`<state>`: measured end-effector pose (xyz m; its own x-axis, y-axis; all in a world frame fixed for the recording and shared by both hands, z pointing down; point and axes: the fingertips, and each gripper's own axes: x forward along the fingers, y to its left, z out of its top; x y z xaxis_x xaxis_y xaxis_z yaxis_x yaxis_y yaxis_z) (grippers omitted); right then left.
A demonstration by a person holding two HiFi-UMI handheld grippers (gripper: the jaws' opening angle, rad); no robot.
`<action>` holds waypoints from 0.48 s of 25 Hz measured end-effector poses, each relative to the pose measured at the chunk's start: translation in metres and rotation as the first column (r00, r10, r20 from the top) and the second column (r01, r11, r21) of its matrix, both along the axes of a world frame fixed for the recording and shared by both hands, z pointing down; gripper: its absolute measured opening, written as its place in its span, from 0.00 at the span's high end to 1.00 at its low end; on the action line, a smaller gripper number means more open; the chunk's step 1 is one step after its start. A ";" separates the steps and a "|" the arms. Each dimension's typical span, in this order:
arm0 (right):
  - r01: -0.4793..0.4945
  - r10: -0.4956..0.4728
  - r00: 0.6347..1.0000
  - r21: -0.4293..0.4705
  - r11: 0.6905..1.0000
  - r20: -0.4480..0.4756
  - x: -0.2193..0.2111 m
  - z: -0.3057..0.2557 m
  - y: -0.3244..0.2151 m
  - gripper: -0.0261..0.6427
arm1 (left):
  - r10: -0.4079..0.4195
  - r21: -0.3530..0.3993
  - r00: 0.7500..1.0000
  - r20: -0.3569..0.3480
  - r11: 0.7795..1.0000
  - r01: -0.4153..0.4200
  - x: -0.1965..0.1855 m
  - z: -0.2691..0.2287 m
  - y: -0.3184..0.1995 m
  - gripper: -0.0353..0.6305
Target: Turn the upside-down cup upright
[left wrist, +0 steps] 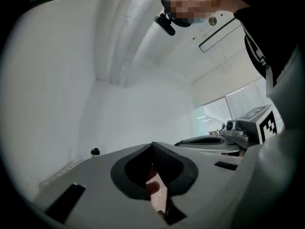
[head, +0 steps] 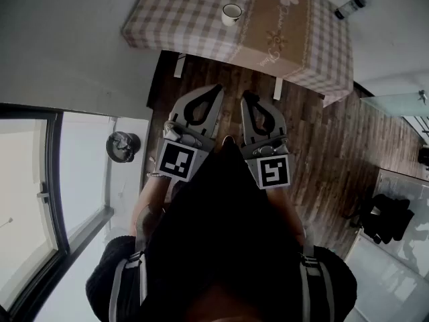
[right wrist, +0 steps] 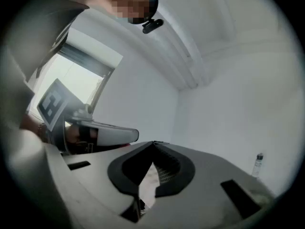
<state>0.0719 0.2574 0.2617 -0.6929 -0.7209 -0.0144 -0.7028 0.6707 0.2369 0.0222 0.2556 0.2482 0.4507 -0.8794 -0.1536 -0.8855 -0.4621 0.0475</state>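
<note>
Person's dark top (head: 221,247), lower centre | left gripper (head: 216,90) and right gripper (head: 247,96), mid-frame, jaws together, empty | cup (head: 232,13) on checked table (head: 174,12), upper centre, well apart from both; which way up unclear, no grasp yet made.

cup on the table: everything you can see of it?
Small white round cup, seen from above in the head view: a dark ring around a pale centre, so rim or base cannot be told apart. Looks ceramic; any handle is too small to make out. It stands alone on the checked pink-and-white tablecloth, beside its beige flowered middle strip. Only the cloth touches it.
</note>
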 end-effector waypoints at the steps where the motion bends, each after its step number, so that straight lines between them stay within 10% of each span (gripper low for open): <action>1: 0.007 -0.007 1.000 -0.005 1.000 0.000 -0.002 0.001 -0.002 0.96 | -0.007 -0.002 1.000 0.008 1.000 0.007 -0.002 0.002 -0.001 0.93; 12: 0.056 -0.055 0.998 -0.026 0.998 0.019 -0.025 0.020 -0.064 0.95 | -0.033 -0.050 0.998 0.058 0.998 0.036 -0.022 0.030 -0.063 0.93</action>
<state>0.0466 0.1931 0.2820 -0.7314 -0.6818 -0.0090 -0.6686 0.7146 0.2057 0.0003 0.1924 0.2778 0.4269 -0.9005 -0.0831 -0.9027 -0.4298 0.0194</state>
